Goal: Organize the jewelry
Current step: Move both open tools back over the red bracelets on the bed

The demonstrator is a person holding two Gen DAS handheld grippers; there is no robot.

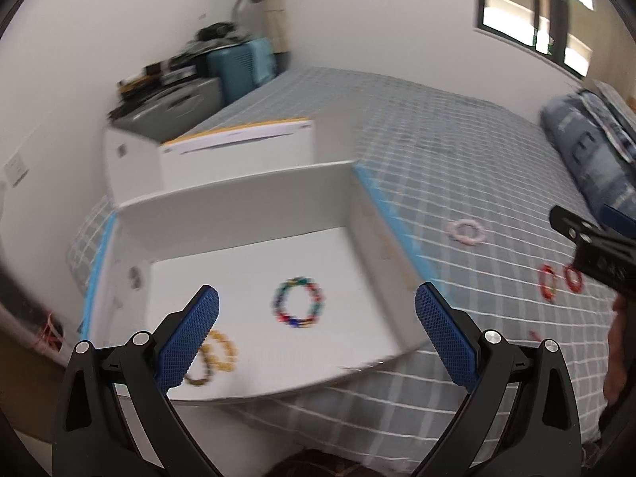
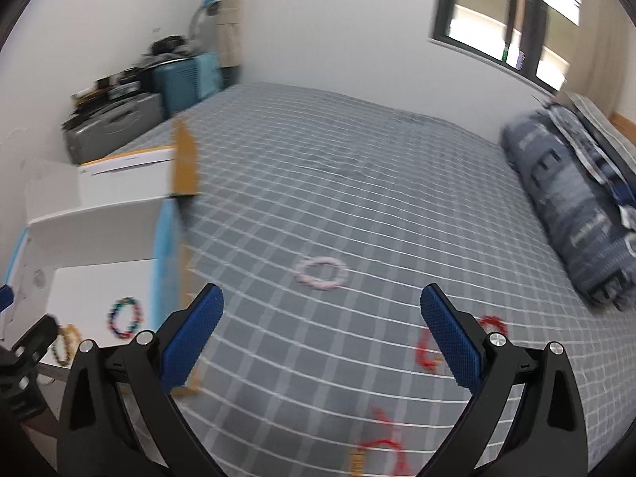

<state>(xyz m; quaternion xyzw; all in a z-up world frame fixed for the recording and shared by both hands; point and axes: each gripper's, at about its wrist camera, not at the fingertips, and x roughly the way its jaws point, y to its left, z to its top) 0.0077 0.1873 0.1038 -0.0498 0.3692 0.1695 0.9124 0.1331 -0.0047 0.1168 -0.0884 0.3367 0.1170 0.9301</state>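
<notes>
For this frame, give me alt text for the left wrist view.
The open left gripper hovers empty over a white box on a checked bed; a multicoloured bracelet and an amber one lie inside. A pink bracelet and red ones lie on the bed.

Both wrist views look obliquely down across the bed (image 1: 417,151), sharing the white box (image 1: 246,198).

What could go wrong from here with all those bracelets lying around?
The red bracelets lie close together on the soft bedsheet, so the open right gripper may snag two at once or pinch fabric. The pink bracelet is pale against the sheet and easily missed. Both views are blurred, so aim may be off.
</notes>
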